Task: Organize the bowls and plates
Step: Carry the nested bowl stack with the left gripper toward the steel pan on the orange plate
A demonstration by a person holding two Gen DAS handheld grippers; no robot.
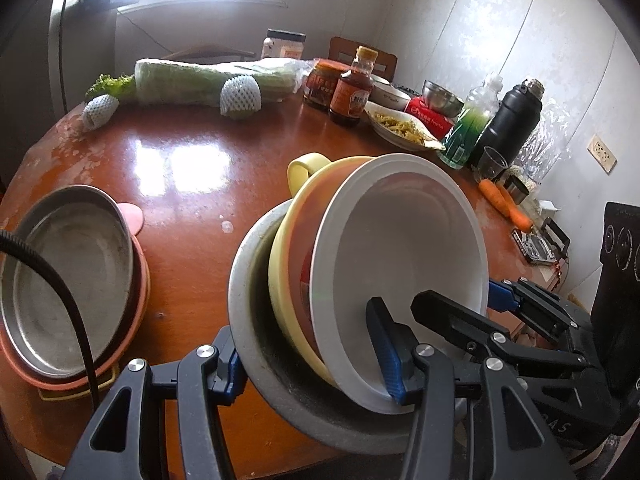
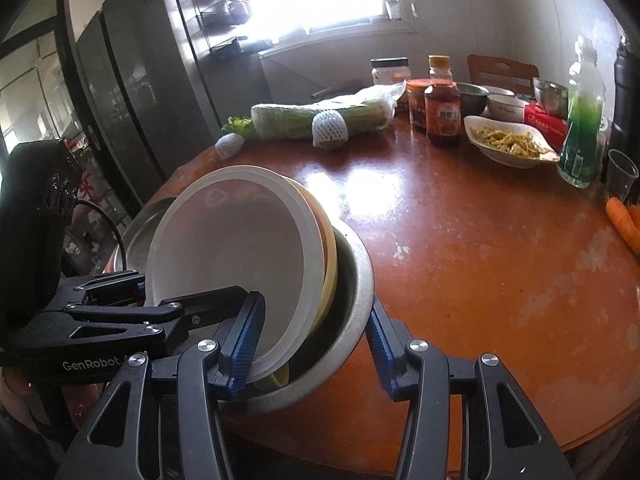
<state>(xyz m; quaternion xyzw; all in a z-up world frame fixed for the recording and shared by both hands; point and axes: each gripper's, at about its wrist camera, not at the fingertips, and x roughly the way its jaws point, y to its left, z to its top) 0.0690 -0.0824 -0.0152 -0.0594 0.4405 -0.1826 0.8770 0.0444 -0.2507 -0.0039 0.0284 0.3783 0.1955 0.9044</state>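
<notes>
A: Both jaws clamp the same nest, right?

B: Yes. Left gripper (image 1: 316, 364) and right gripper (image 2: 310, 350) each pinch the near rim of the steel bowl (image 1: 248, 280), with the yellow bowl (image 1: 280, 272) and white bowl (image 1: 400, 240) tilted inside it.

A: Where is it?

B: At the table's (image 1: 180, 168) near edge, just right of the steel plate (image 1: 60, 272).

A: Step?

B: Probably carrying the stack. Next it needs level, matched hands, or the bowls could slide.

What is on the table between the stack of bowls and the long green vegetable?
Nothing: bare shiny table lies between the stack of bowls and the long green vegetable, shown in both wrist views.
</notes>
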